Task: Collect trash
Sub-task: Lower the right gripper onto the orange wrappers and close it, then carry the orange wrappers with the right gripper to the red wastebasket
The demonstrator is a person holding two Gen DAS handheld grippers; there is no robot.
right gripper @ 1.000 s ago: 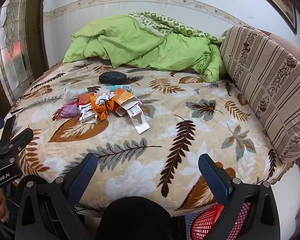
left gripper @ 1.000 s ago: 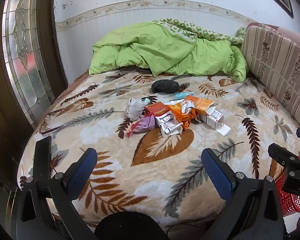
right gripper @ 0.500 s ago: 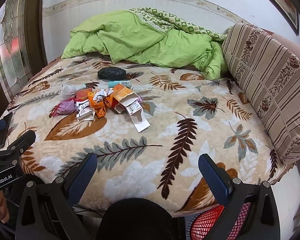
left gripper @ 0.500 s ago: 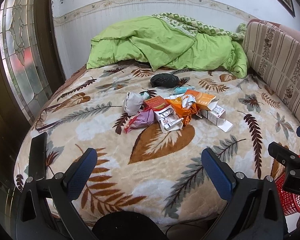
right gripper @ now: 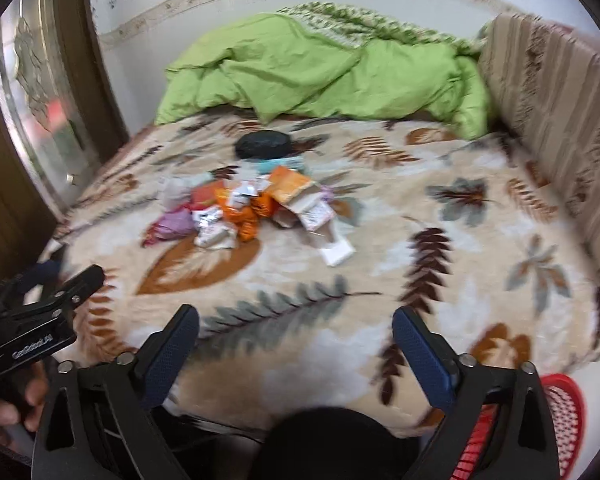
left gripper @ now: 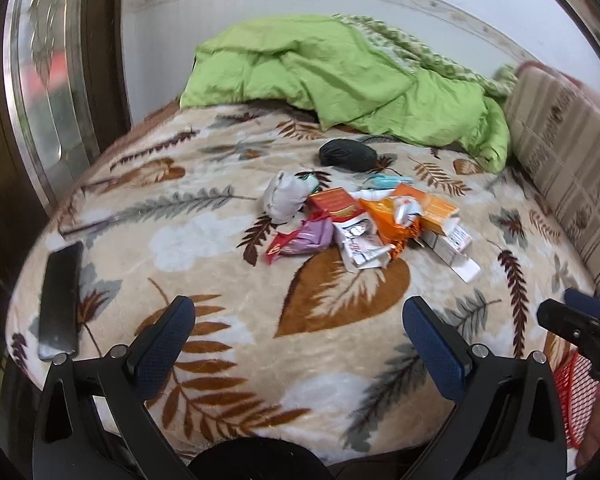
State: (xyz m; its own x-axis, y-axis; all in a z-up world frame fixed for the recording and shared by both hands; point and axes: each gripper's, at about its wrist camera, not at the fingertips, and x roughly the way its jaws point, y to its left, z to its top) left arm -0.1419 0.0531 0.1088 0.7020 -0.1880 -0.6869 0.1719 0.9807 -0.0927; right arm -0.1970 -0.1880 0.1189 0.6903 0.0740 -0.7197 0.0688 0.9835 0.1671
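**Here, both grippers hover over the bed's near edge, the litter ahead of them**

Nearest, the left gripper point(left gripper: 298, 344) has its blue-padded jaws wide apart with nothing between them, only the leaf-patterned cream fleece blanket point(left gripper: 204, 240) on the bed below. The right gripper point(right gripper: 296, 344) has its jaws spread too, though they are closing, and nothing lies between them either. Under the right-hand jaw of the right gripper, below the bed's edge, sits a red plastic mesh basket point(right gripper: 564, 408). A flat black phone-like slab point(left gripper: 60, 300) lies on the blanket out to the left of the left gripper's jaws.

Further ahead of both pairs of jaws, well apart from them, lies the heap of trash point(left gripper: 364, 220) in the middle of the bed. In the left wrist view it holds a crumpled grey-white wad point(left gripper: 284, 198) at its left, a purple and red foil wrapper point(left gripper: 300, 238) nearer the jaws, a red carton point(left gripper: 334, 202), crushed orange wrappers point(left gripper: 384, 220) and an opened orange and white cardboard box point(left gripper: 440, 216) at its right, all touching or overlapping. A small teal tube point(left gripper: 392, 180) lies just behind the heap.

Beyond that rests a dark round bundle point(left gripper: 348, 155), apart from the heap. Farthest, a rumpled lime-green duvet point(left gripper: 340, 80) is piled against the wall, and a striped beige cushion point(left gripper: 568, 160) runs along the far right side.
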